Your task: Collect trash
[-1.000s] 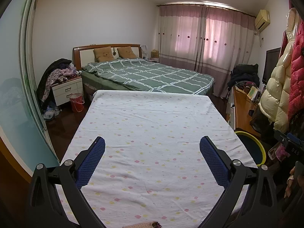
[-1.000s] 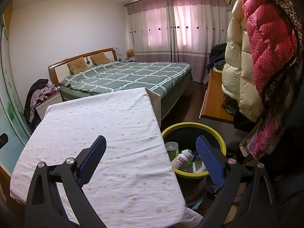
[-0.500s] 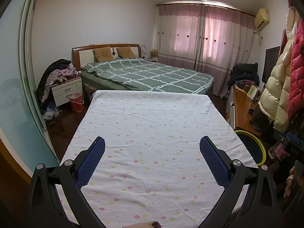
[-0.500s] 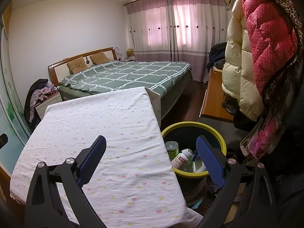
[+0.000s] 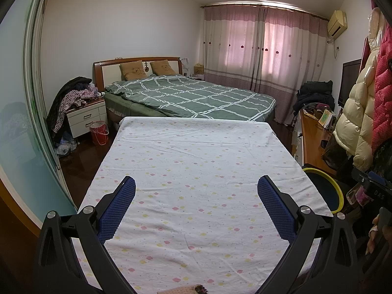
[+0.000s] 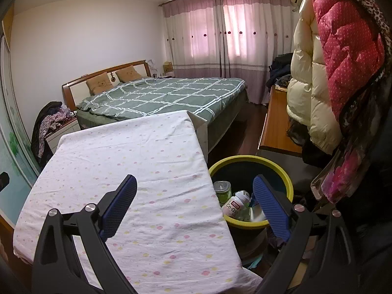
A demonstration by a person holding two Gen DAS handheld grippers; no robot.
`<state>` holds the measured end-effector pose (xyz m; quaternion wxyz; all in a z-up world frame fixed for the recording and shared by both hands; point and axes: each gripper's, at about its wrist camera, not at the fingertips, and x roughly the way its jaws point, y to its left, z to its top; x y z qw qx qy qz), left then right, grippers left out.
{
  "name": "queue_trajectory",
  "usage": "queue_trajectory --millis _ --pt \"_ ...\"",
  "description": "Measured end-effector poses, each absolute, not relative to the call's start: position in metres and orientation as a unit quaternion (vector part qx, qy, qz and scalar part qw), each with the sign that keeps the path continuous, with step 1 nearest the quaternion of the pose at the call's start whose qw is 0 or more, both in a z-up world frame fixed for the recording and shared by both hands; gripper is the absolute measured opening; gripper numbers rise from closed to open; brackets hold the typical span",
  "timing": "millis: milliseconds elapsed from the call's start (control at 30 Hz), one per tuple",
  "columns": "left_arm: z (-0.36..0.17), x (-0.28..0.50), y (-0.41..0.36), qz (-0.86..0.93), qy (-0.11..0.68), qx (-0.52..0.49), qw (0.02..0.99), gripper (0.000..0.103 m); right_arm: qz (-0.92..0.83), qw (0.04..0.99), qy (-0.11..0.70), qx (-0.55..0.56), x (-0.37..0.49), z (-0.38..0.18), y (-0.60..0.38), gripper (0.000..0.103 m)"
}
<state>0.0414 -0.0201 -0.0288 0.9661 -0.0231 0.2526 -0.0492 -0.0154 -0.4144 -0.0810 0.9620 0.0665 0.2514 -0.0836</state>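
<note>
A yellow-rimmed dark bin (image 6: 286,181) stands on the floor at the table's right side; its rim also shows in the left wrist view (image 5: 336,188). Inside it lie a green can (image 6: 222,189), a white bottle with a red label (image 6: 236,202) and other trash. The table (image 6: 147,159) wears a white dotted cloth. My right gripper (image 6: 194,197) is open and empty, held above the table's right edge and the bin. My left gripper (image 5: 196,197) is open and empty above the cloth (image 5: 196,152).
A bed with a green checked cover (image 5: 191,95) lies beyond the table. A nightstand with clothes (image 5: 85,112) and a red bucket (image 5: 99,132) stand at the left. A wooden desk (image 6: 276,122) and hanging coats (image 6: 343,49) crowd the right.
</note>
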Motion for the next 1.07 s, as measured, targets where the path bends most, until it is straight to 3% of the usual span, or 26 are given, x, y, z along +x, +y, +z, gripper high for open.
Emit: queue_trajectory --millis 767,1067 --pt "-0.038 0.056 -0.017 -0.063 0.271 -0.031 0.96 0.098 -0.073 0.959 0.265 0.071 -0.002 -0.087 -0.411 0.092" --pt "-0.085 0.161 0.002 -0.035 0.35 -0.016 0.936 0.098 -0.028 0.946 0.315 0.068 0.081 -0.106 -0.396 0.096"
